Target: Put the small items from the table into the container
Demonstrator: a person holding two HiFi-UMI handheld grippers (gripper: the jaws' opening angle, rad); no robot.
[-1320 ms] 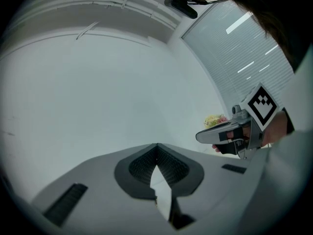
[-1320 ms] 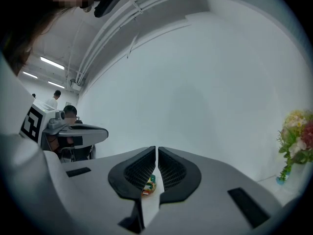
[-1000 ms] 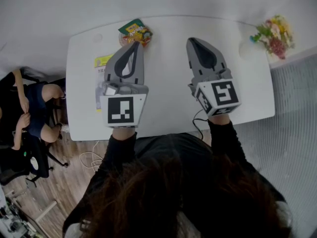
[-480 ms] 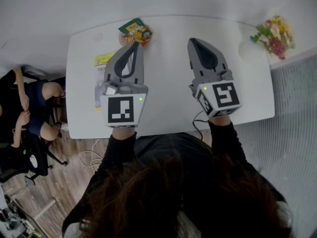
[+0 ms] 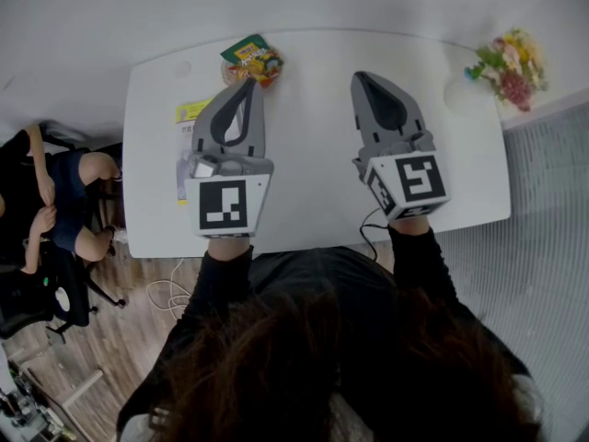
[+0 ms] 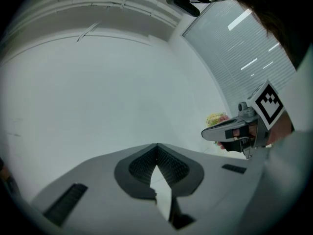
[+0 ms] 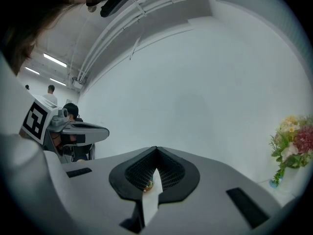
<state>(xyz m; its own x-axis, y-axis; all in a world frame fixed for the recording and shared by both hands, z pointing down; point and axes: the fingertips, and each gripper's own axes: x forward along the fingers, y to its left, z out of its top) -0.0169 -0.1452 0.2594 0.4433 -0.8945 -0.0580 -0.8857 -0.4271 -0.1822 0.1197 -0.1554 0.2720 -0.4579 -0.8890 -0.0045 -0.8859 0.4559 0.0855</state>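
Your left gripper (image 5: pixel 250 82) and right gripper (image 5: pixel 357 75) hang side by side over the white rounded table (image 5: pixel 313 205). Each gripper's own view shows its jaws pressed together at the tips with nothing held.

Only the head view shows you the flat colourful snack packet (image 5: pixel 251 59). It lies at the table's far edge, just at 12 o'clock of the left gripper's tip. That view also shows the yellow-and-white paper sheet (image 5: pixel 190 113) at the tip's 8 o'clock.

The left gripper view misses both and gives you bare wall and grey window blinds (image 6: pixel 234 48).

The bunch of pink and yellow flowers (image 5: pixel 509 64) stands at 2 o'clock of the right gripper and shows in all three views.

The right gripper view alone catches a sliver of colour through the slit below its closed tips.
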